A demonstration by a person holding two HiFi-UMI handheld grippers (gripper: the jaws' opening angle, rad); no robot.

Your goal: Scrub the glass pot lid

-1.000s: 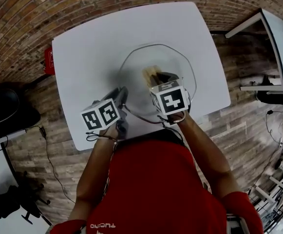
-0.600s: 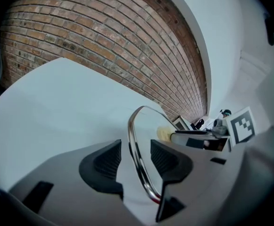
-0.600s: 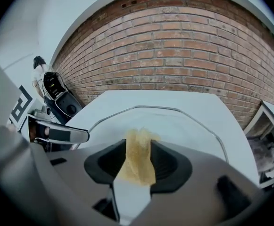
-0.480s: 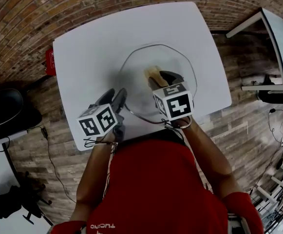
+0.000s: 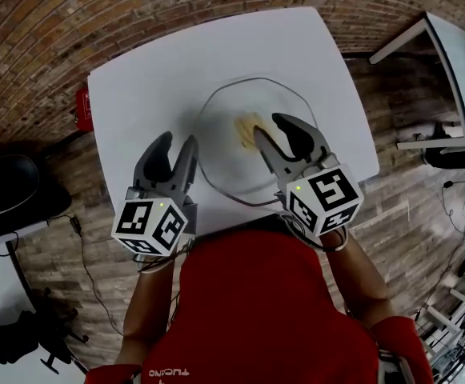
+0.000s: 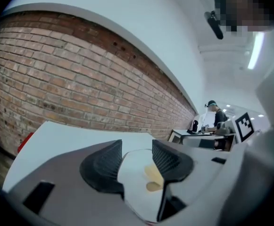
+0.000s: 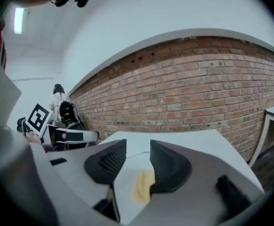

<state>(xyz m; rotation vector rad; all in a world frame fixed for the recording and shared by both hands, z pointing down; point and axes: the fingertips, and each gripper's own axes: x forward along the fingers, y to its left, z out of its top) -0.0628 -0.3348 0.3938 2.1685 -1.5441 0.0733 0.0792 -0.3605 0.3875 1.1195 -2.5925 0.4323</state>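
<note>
Left tool [image 5: 177,142] and right tool [image 5: 274,130] have both come up off the glass pot lid [image 5: 232,160] since the earlier frames, and their jaws have just been opening. The white tabletop [image 5: 152,78] fills the upper middle of the head view, and the lid lies flat on it, toward its near edge. The left tool hovers at the lid's left rim and the right tool over its right half; each stands with jaws apart and nothing between them. The yellow sponge [image 5: 246,126] lies loose on the lid just left of the right tool's fingertips, showing through the gap in both gripper views. The scrubbing stroke looks broken off or finished. If more is wanted, the next move calls for lowering the right tool to pinch the sponge again while the left steadies the rim.
</note>
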